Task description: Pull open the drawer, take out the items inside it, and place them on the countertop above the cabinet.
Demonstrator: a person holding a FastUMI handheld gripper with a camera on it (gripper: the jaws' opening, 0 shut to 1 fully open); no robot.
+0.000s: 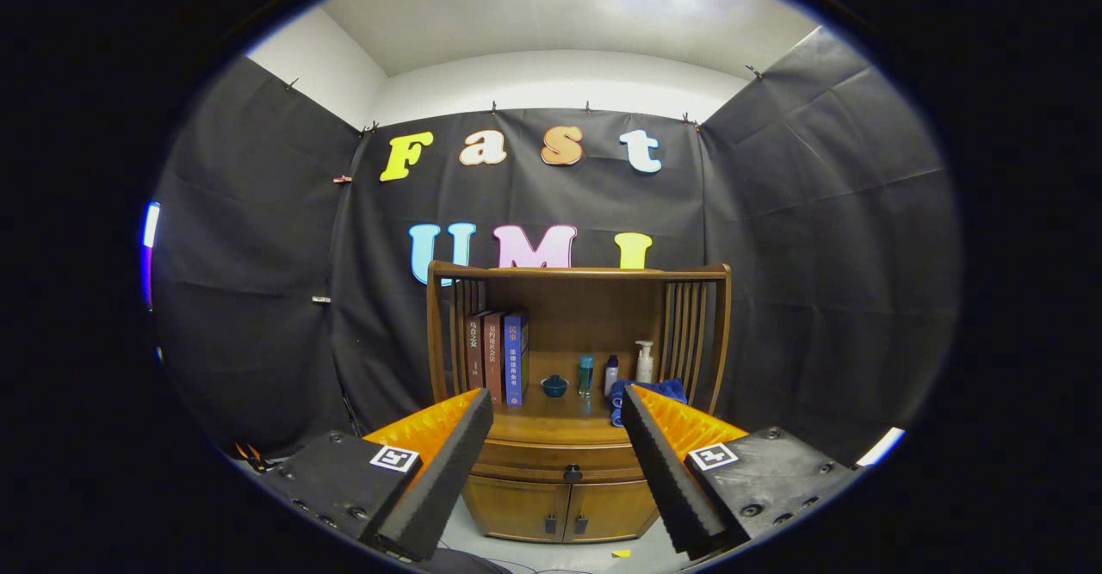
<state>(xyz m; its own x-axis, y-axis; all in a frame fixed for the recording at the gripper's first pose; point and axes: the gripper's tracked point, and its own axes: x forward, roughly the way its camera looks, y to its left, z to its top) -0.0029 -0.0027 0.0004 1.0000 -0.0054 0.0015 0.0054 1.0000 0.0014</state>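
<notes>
fingers [557,423] spread wide, holding nothing | drawer [564,460] closed, contents hidden | towel [644,395] partly hidden behind finger

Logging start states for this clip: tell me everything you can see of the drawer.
The drawer is a wide, shallow, glossy brown wooden front with a curved face and one small dark round knob at its middle. It sits fully closed, just under the countertop and above two cabinet doors. Nothing touches it. The tool is open, its fingers spread to either side of the drawer in view, well short of it.
</notes>
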